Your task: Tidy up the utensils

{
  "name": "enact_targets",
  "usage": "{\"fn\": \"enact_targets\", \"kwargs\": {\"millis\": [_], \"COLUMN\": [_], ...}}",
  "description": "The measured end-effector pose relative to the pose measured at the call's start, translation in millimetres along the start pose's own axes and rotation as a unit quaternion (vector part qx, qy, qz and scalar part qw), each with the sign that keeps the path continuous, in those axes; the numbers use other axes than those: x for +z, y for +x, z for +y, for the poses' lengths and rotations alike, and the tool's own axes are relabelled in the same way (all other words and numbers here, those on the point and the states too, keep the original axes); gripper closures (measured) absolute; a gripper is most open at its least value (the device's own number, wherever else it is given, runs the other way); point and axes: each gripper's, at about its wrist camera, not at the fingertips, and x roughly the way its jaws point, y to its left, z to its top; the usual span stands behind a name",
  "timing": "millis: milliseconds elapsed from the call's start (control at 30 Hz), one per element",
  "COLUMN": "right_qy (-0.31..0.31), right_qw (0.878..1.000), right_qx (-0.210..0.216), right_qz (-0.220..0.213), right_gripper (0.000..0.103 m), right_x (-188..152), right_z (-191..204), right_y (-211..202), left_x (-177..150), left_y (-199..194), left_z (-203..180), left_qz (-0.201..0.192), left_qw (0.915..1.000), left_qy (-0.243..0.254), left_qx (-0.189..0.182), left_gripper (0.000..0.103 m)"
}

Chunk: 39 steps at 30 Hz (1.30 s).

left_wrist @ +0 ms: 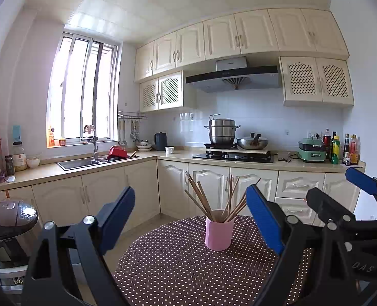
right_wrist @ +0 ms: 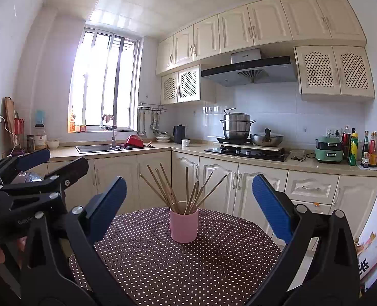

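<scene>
Waiting above the counter [left_wrist: 178, 267] with the dotted cloth, nothing picked up yet. Left gripper [left_wrist: 191, 216] spread wide and holding nothing. Right gripper [right_wrist: 188, 204] spread wide too, also holding nothing. Both hanging side by side, pointing at the pink cup [right_wrist: 184, 225]. Pink cup standing upright near the far edge of the counter, well apart from both grippers. Brown chopsticks [right_wrist: 178, 191] poking out of the cup, leaning every which way like a fan. No other spoons or forks to see on the cloth.

Looks like the very start of the job, or maybe the very end; hard to say which from here. If starting: moving one gripper forward and down to the sticks, closing softly on one or a few near the top, then lifting straight up. Keeping the cup from tipping, maybe by steadying it with the other gripper.
</scene>
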Motion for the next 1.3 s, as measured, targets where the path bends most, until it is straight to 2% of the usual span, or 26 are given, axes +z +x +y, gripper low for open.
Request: {"fn": "enact_targets", "kwargs": {"millis": [1300], "right_qy": [0.005], "right_qw": [1.0], "right_qx": [0.001], "right_qz": [0.007], "right_gripper": [0.006], "right_x": [-4.5], "right_z": [6.4], "right_y": [1.0], "left_x": [-3.8], "left_y": [0.9], "left_z": [4.2], "left_qz": [0.002], "left_qw": [1.0], "left_qy": [0.003], "left_qx": [0.005], "left_gripper": [0.016]}}
